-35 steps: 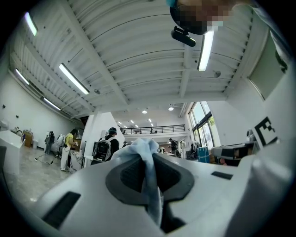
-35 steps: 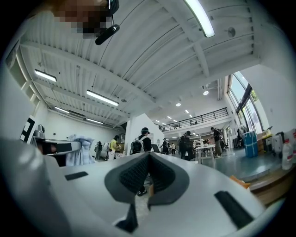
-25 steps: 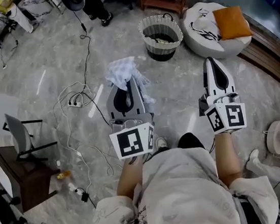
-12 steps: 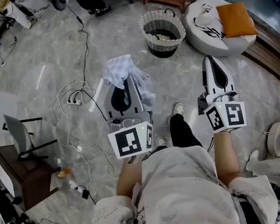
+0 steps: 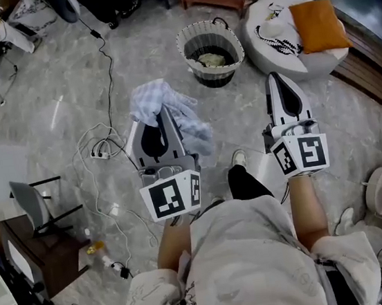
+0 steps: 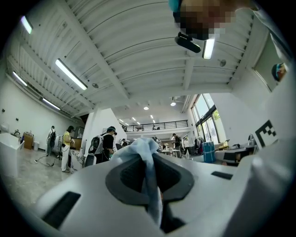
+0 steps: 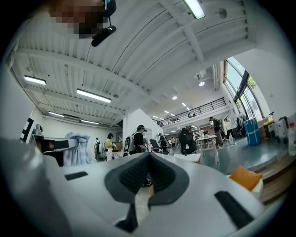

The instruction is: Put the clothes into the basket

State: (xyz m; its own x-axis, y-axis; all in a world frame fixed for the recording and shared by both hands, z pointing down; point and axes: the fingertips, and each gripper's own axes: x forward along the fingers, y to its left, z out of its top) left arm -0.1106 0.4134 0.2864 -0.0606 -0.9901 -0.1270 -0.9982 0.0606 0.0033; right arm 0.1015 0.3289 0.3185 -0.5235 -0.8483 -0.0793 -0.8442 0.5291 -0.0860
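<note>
Clamped tight on a bunched pale-blue cloth (image 5: 159, 98) in the left gripper (image 6: 150, 162); pressed together on nothing in the right gripper (image 5: 276, 85) (only open hall and distant people past its tips). Hold that pinch firm and carry the cloth, hanging above bare floor (image 5: 58, 96) well short of the basket (image 5: 184, 44) ahead, until squarely over the rim, riding high enough to lift the trailing folds past the woven edge. Let go only above the opening, with a garment already inside, and steer wide of the cables (image 5: 105, 135) on the left and the white cushion (image 5: 266, 30) just beside the basket.
</note>
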